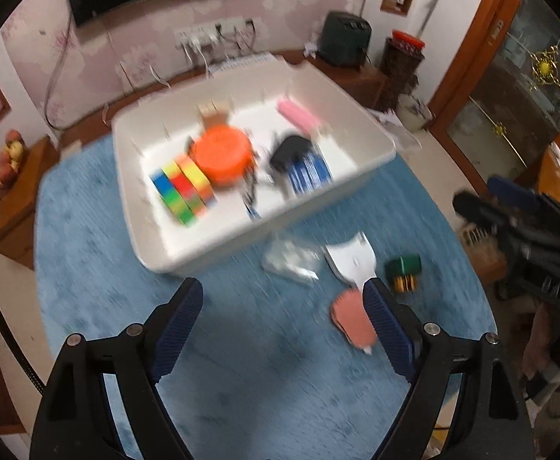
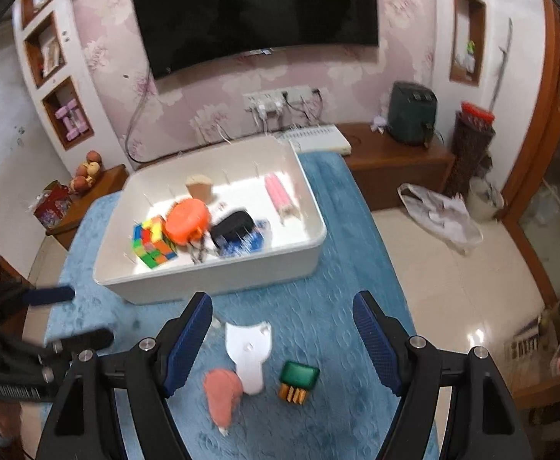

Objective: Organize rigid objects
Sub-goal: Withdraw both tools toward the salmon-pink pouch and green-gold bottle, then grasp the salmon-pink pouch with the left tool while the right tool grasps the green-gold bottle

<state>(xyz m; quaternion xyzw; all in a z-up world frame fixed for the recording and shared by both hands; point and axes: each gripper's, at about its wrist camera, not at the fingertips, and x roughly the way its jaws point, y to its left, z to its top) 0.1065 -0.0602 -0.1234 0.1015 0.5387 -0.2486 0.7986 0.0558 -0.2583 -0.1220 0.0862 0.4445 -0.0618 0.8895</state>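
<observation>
A white bin (image 1: 371,161) (image 2: 310,257) sits on a blue cloth and holds a colour cube (image 1: 182,191) (image 2: 153,243), an orange round case (image 1: 222,153) (image 2: 186,220), a black pouch (image 1: 289,149) (image 2: 232,228), a pink roll (image 1: 299,115) (image 2: 278,193) and a blue packet (image 1: 310,172). In front of the bin lie a white scraper (image 1: 352,260) (image 2: 249,352), a pink brush (image 1: 352,318) (image 2: 222,387), a green box (image 1: 404,266) (image 2: 299,379) and a clear wrapper (image 1: 291,260). My left gripper (image 1: 283,291) is open and empty above the cloth. My right gripper (image 2: 281,306) is open and empty above the scraper.
The blue cloth (image 1: 241,364) (image 2: 337,230) covers the table, with tiled floor (image 2: 471,287) to the right. A wooden bench (image 2: 394,161) with a dark appliance (image 2: 412,113) stands behind, under a wall television (image 2: 257,15). A plastic bag (image 2: 440,218) lies on the floor.
</observation>
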